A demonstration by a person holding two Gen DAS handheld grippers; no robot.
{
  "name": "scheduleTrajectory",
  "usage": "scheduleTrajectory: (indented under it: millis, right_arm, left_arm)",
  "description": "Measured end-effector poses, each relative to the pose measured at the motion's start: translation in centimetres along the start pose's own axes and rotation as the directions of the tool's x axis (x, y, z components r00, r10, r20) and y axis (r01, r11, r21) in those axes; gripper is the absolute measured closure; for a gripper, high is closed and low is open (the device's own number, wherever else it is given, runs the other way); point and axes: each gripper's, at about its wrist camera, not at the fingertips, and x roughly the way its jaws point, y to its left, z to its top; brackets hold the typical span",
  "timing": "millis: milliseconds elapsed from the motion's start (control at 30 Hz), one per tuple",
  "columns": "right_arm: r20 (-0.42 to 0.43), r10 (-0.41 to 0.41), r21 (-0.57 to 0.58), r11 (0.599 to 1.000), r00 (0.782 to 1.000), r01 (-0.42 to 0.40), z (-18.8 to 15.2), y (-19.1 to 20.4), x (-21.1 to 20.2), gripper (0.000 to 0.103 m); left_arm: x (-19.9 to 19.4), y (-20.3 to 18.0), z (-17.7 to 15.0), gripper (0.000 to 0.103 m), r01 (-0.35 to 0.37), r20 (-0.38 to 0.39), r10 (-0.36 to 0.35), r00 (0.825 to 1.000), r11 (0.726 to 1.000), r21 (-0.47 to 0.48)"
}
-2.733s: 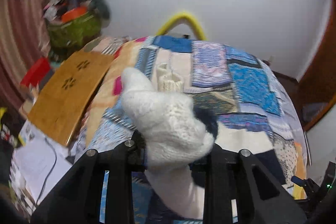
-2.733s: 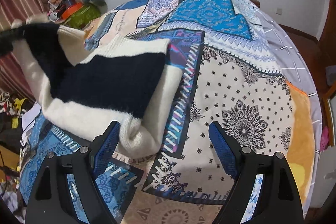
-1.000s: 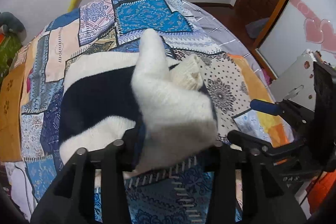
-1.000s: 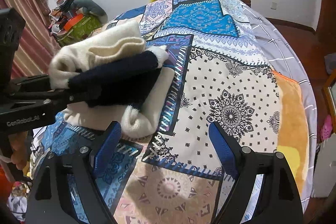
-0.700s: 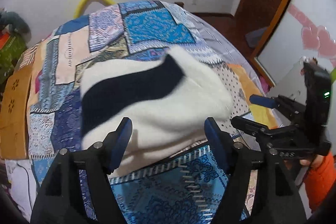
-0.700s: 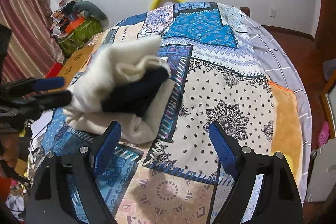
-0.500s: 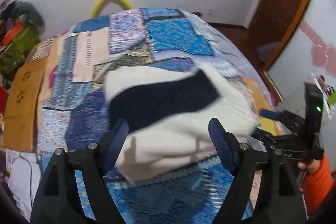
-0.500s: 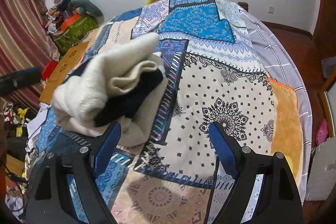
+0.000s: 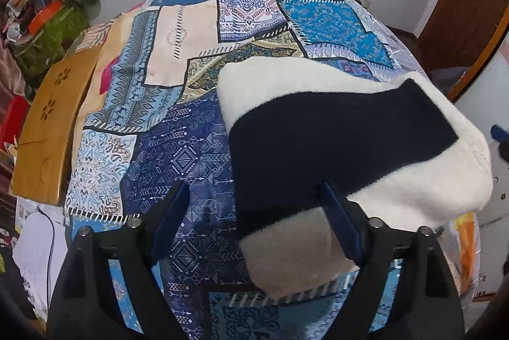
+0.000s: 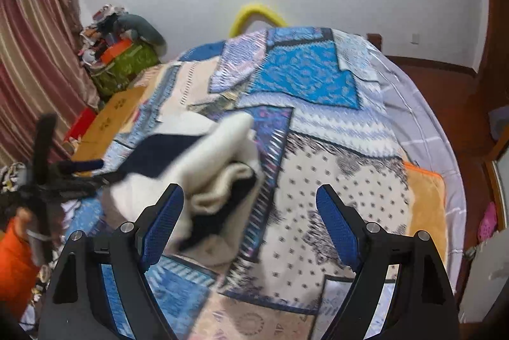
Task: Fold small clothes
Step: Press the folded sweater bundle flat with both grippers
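Leftmost, beside the patchwork bedspread, a tan wooden board. On the bedspread's right half, folded cream-and-navy knit sweater. Left gripper jaws opening, sweater's near corner between them, unpressed. Right gripper spread wide above the bedspread, holding nothing, sweater left of centre.
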Motion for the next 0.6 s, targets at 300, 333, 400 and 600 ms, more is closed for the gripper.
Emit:
scheduleTrajectory:
  millis: [300, 333, 400, 600]
  right_arm:
    - [-0.044, 0.062, -0.038, 0.997, 0.997, -0.063, -1.1, 3.9, 2.5, 0.02]
    - [-0.055, 0.061, -0.032, 0.998, 0.997, -0.062, -1.5, 4.0, 3.0, 0.02]
    - [-0.068, 0.061, -0.022, 0.998, 0.996, -0.062, -2.0, 4.2, 3.4, 0.02]
    - [-0.081, 0.07, 0.006, 0.998, 0.994, -0.069, -3.0, 4.2, 3.5, 0.026]
  left_arm:
    - [-1.9, 1.5, -2.0, 0.015, 0.021, 0.02, -0.021, 1.0, 1.0, -0.007]
    - [-2.3, 1.8, -2.4, 0.015, 0.025, 0.019, -0.025, 1.0, 1.0, -0.008]
    - [-2.6, 2.1, -2.9, 0.015, 0.021, 0.012, -0.021, 1.0, 1.0, -0.005]
    - [-2.3, 2.6, -4.8, 0.015, 0.001, -0.019, -0.001, 1.0, 1.0, 0.008]
